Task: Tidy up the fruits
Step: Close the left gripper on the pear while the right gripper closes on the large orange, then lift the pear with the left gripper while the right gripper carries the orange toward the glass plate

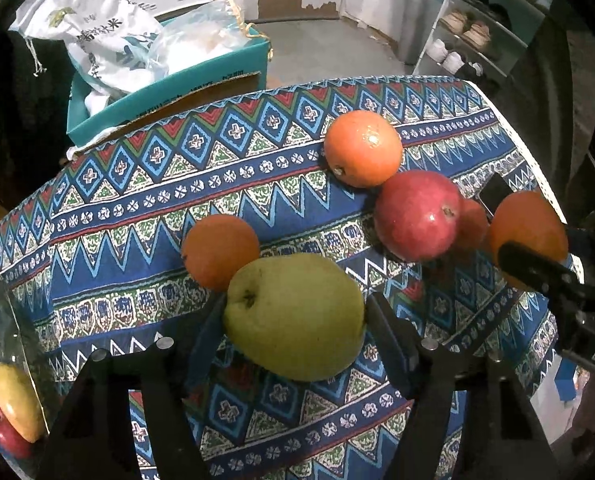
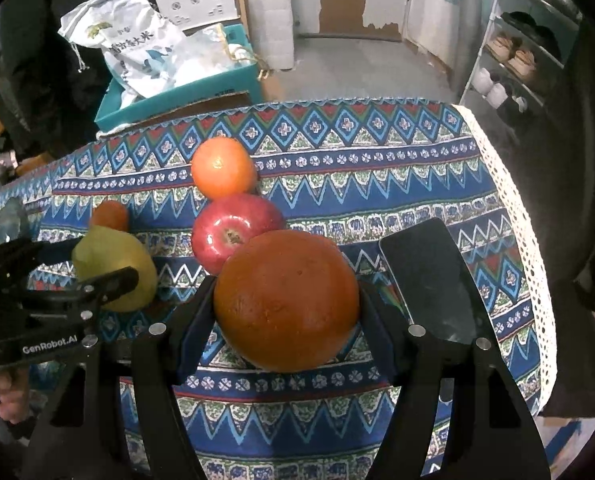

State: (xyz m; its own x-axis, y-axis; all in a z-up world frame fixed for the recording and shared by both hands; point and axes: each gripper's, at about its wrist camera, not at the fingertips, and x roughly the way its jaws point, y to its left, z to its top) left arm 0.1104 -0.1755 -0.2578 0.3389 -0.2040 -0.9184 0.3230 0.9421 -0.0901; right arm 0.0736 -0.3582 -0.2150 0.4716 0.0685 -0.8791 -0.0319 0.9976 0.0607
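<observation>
Gripping one fruit per gripper is the step in hand. The left gripper (image 1: 293,312) is clenched on the green pear (image 1: 293,316), one finger on each flank. The right gripper (image 2: 287,300) is clenched on a large orange (image 2: 286,300) in the same manner. Whether either fruit is lifted clear of the patterned tablecloth (image 2: 377,184) cannot be told.

Destination, as judged: the glass bowl (image 1: 1,320) at 9 o'clock in the left wrist view. It already holds a yellow fruit (image 1: 17,404) and a red fruit (image 1: 5,436).

Next move, as judged:
1. Carry the pear toward 9 o'clock, over the bowl rim.
2. Lower it beside the fruit already inside, then release.
3. Follow with the large orange. Sequence the grippers; the bowl opening looks limited and both approach from the same side.

Remaining on the cloth:
- A red apple (image 2: 233,236) at 11 o'clock from the large orange, touching or nearly touching it.
- An orange (image 2: 222,168) at 12 o'clock beyond the apple, just beside it.
- A smaller orange (image 1: 219,252) at 10 o'clock from the pear, close behind it.

Obstructions and hazards:
- A dark phone (image 2: 433,280) lies at 3 o'clock, just beside the right finger. Avoid sweeping it toward the lace table edge.
- Round fruit may roll if nudged.

Beyond the table at 11 o'clock: a teal box (image 2: 185,92) with white bags. At 2 o'clock: a shoe rack (image 2: 513,60). Neither lies in the judged path.
</observation>
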